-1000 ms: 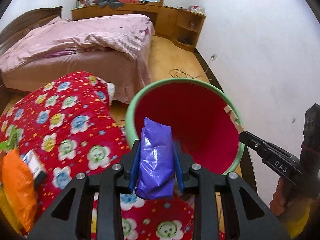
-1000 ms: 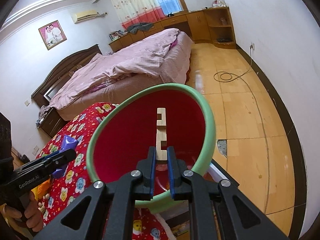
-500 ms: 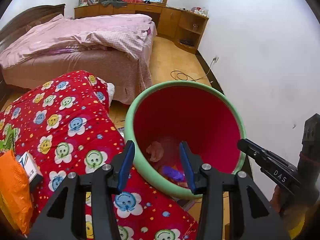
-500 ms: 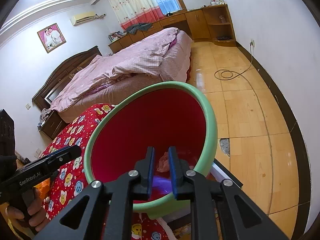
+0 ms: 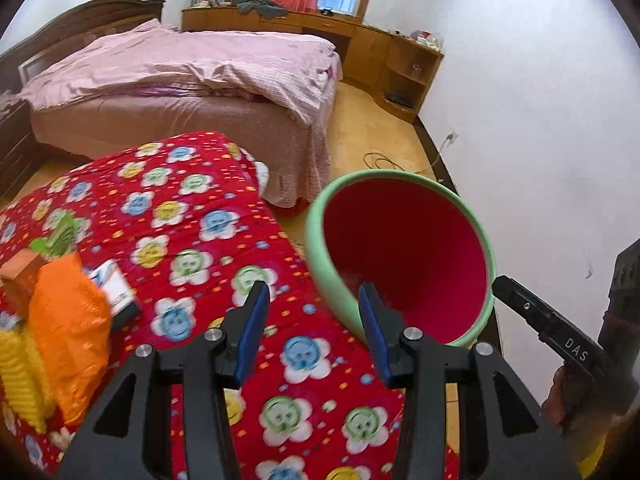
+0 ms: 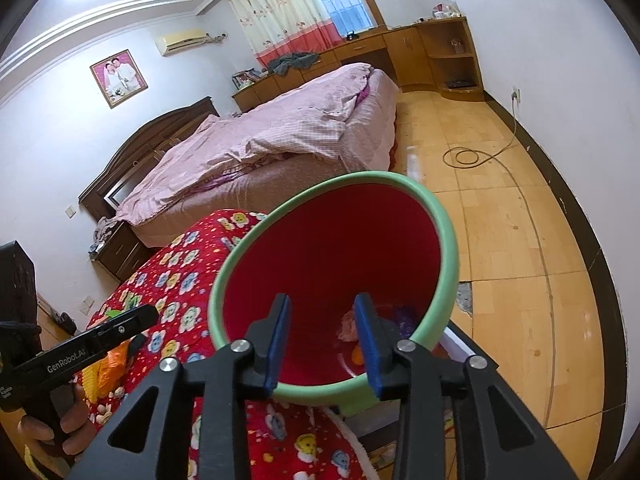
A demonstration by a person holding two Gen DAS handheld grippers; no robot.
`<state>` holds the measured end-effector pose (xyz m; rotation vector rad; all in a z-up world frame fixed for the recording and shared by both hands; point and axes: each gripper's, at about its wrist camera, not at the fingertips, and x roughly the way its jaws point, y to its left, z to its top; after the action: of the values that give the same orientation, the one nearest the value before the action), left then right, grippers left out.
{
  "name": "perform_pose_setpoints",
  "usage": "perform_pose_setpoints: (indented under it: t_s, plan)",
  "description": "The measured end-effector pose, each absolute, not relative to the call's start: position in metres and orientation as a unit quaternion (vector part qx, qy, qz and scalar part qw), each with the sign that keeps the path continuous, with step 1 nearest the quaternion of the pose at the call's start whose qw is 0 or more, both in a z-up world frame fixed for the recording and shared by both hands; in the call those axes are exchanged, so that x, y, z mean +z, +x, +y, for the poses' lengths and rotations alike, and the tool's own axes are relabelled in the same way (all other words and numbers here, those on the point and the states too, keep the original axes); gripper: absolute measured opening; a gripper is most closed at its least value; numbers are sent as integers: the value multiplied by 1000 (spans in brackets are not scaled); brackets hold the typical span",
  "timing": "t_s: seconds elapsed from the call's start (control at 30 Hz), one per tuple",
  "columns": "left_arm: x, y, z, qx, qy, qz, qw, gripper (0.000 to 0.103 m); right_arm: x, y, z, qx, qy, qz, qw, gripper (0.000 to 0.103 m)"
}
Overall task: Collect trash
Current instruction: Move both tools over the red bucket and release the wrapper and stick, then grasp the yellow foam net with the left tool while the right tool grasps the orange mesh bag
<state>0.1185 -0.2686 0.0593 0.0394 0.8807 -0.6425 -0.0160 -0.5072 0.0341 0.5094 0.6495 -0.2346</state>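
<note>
- The left gripper (image 5: 310, 330) had its jaws parted and empty, over the red flowered blanket (image 5: 192, 248), just left of the bin (image 5: 400, 256).
- The right gripper (image 6: 322, 340) had its jaws opening with nothing between them, above the bin's near rim.
- The bin leaned, its mouth tipped toward the grippers; a knock on that rim could spill the scraps (image 6: 352, 326) lying at its bottom.
- The next trash, an orange bag (image 5: 68, 332), lay at the near left on the blanket, its long axis running near to far; being slack, it could slip from a shallow pinch.
</note>
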Motion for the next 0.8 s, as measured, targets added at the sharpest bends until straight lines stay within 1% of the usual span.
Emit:
perform_pose_setpoints:
  t_s: [0.07, 0.13, 0.3, 0.43, 0.57, 0.67, 0.8]
  plan:
    - [63, 117, -257, -296, 13, 417, 859, 46, 37, -16, -501, -109, 245, 314, 911, 41]
    - [65, 116, -246, -287, 10, 415, 863, 46, 40, -17, -494, -105, 245, 313, 912, 46]
    - [70, 113, -213, -258, -1, 413, 873, 46, 45, -17, -479, -92, 242, 314, 913, 52]
    - [72, 110, -190, -238, -8, 412, 880, 46, 48, -16, -465, -81, 240, 317, 914, 55]
    - [73, 108, -162, -213, -19, 410, 887, 46, 50, -14, -451, -70, 236, 322, 914, 57]
    - [72, 107, -141, -194, -25, 411, 890, 46, 52, -12, -437, -62, 232, 324, 915, 62]
    - [68, 109, -113, -168, -31, 410, 896, 47, 53, -9, -421, -52, 225, 329, 916, 64]
